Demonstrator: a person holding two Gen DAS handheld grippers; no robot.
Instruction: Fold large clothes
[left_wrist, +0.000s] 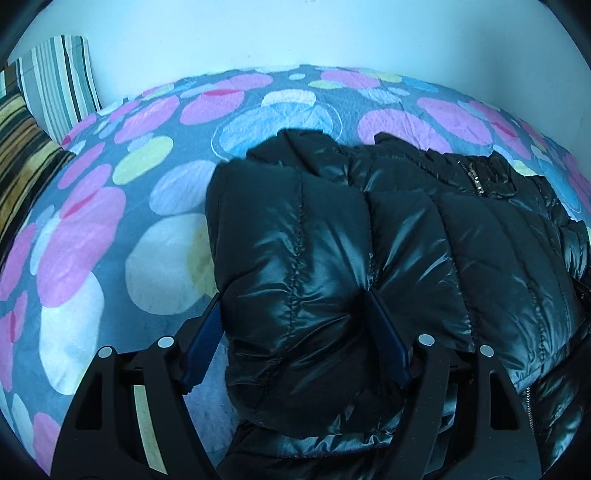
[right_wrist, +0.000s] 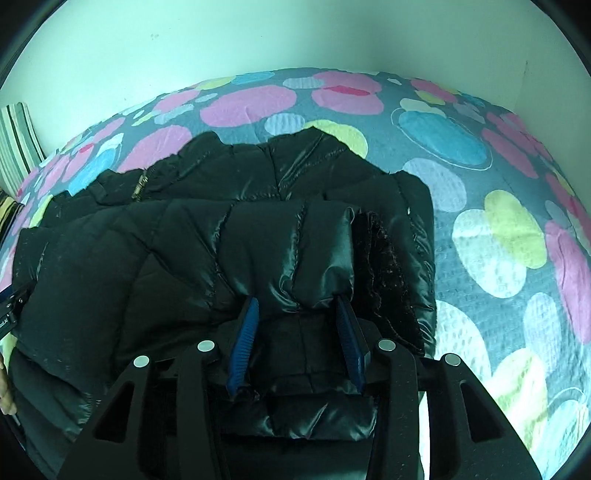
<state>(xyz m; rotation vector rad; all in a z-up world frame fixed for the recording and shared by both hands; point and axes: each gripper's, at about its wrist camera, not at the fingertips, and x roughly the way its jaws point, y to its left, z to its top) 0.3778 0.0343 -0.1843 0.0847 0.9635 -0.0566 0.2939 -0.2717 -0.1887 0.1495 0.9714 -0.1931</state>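
Note:
A shiny black puffer jacket lies folded on the bed, its zipper toward the far side. My left gripper straddles a thick puffy fold at the jacket's left edge. Its jaws stand wide and both blue pads dig into the fabric, which creases around them. In the right wrist view the same jacket fills the left half, with a dark fuzzy lining strip showing. My right gripper has its fingertips sunk into a padded fold that bulges between them.
The bedspread is grey with pink, blue, yellow and white circles. Striped pillows lean at the far left against a pale wall. Part of a hand shows at the left edge.

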